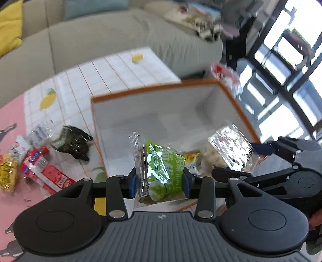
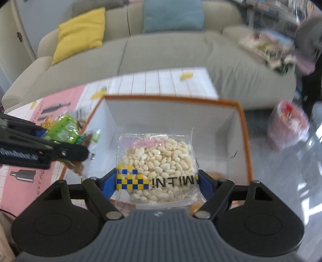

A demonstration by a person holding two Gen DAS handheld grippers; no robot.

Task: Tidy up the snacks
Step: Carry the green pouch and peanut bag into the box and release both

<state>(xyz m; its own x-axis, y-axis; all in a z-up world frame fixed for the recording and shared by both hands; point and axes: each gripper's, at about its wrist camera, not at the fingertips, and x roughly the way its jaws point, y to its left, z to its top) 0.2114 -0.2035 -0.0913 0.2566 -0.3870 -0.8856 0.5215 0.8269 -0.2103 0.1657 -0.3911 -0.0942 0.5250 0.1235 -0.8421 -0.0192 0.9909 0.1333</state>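
Beige sofa (image 2: 161,52) far, with yellow cushion (image 2: 80,32) and blue cushion (image 2: 173,15). Table (image 1: 124,68) near, tiled white cloth with lemon prints, pink mat (image 2: 60,104) at left. Orange-rimmed white box (image 1: 161,106) on table's right part, open top, some packets lying in its near end, blurred. Red bag (image 2: 287,129) on floor right of box. Left gripper (image 1: 160,179) over box's near-left edge, blue fingers (image 1: 132,181) pinching green packet (image 1: 161,169) upright between them. Right gripper (image 2: 157,181) over box interior, fingers (image 2: 204,181) wide apart but pressing both sides of clear puffed-rice packet (image 2: 159,161), blue-yellow check band near the pads. In left view, right gripper at right, just beside left one, rice packet shiny over box's right wall. Loose snacks on table left of box: dark green packet (image 1: 72,141), red-white packet (image 1: 44,169), yellow packet (image 1: 8,171), clear packet (image 1: 38,133). Edges motion-blurred.
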